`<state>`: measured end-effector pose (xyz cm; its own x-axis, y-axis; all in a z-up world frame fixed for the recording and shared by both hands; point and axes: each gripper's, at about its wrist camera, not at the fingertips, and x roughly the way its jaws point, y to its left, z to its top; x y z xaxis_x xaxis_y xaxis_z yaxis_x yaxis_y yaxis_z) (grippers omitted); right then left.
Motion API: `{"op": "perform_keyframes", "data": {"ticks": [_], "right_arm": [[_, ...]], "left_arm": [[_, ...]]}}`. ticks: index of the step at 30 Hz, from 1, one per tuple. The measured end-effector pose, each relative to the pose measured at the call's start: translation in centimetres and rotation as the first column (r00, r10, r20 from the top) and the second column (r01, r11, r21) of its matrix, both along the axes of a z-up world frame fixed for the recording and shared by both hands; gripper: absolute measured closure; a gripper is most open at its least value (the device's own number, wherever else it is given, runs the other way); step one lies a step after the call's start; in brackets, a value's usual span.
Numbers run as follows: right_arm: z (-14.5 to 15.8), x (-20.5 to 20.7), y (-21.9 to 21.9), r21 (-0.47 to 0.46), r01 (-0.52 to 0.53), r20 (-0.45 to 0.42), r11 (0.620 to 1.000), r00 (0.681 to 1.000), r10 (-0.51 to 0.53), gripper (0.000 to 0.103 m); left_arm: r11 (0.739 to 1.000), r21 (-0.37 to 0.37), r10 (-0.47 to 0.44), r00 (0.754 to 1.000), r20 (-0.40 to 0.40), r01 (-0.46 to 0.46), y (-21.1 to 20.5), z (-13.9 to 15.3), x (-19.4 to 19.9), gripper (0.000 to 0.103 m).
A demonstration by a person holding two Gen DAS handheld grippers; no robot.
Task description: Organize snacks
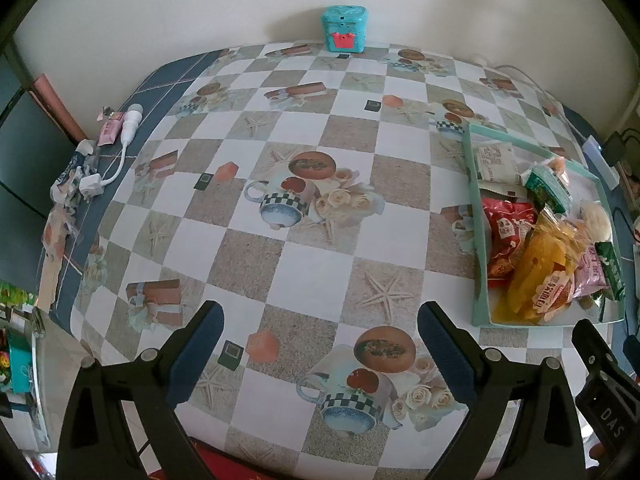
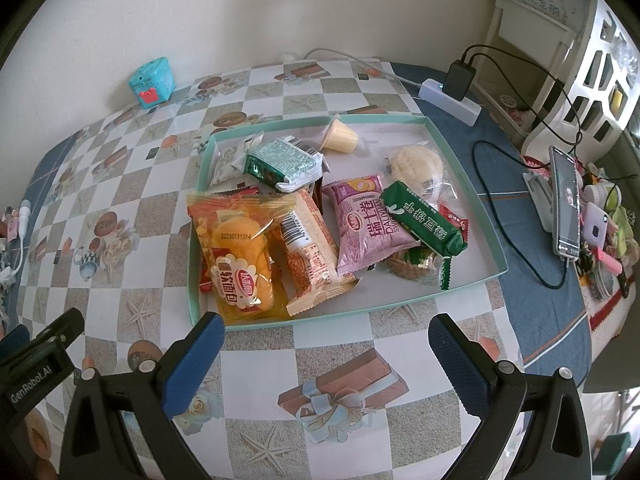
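Both my left claw (image 1: 320, 332) and right claw (image 2: 326, 336) gape wide, empty; snack packets lie heaped in the shallow mint cardboard tray (image 2: 340, 312) just beyond; overlapping slippery wrappers risk double grabs.

Soft, even daylight in both views, neither dim nor harsh. Faint shadow behind the teal box (image 1: 344, 29) on the wall (image 1: 200, 8). Mild glare on shiny snack wrappers (image 2: 240, 256). Strong fisheye bending toward the edges, black corners all round. Sharp at centre, slightly soft at the rim.
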<state>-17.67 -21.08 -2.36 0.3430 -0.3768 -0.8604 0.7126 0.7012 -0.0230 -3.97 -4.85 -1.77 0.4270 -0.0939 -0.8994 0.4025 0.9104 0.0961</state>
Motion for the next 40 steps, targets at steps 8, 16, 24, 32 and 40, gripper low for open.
{"op": "perform_keyframes", "data": {"ticks": [8,16,24,32,40], "right_arm": [[0.0,0.01,-0.01,0.0,-0.001,0.0,1.0,1.0,0.001,0.0],[0.0,0.01,0.0,0.0,-0.001,-0.001,1.0,1.0,0.001,0.0],[0.01,0.04,-0.02,0.0,0.0,-0.002,1.0,1.0,0.0,0.0],[0.0,0.05,-0.02,0.001,0.0,-0.002,1.0,1.0,0.0,0.0],[-0.04,0.06,-0.01,0.001,-0.002,-0.003,1.0,1.0,0.002,0.0]], "left_arm": [[1.0,0.0,0.0,1.0,-0.001,0.0,-0.01,0.01,0.08,0.005],[1.0,-0.001,-0.001,1.0,-0.001,0.001,0.04,0.01,0.08,0.005],[1.0,-0.001,-0.003,1.0,0.0,0.003,0.11,0.04,0.1,0.005],[1.0,0.003,-0.01,1.0,0.03,0.01,-0.12,0.51,-0.15,0.005],[1.0,-0.002,-0.013,1.0,0.022,0.013,-0.39,0.45,-0.27,0.005]]}}
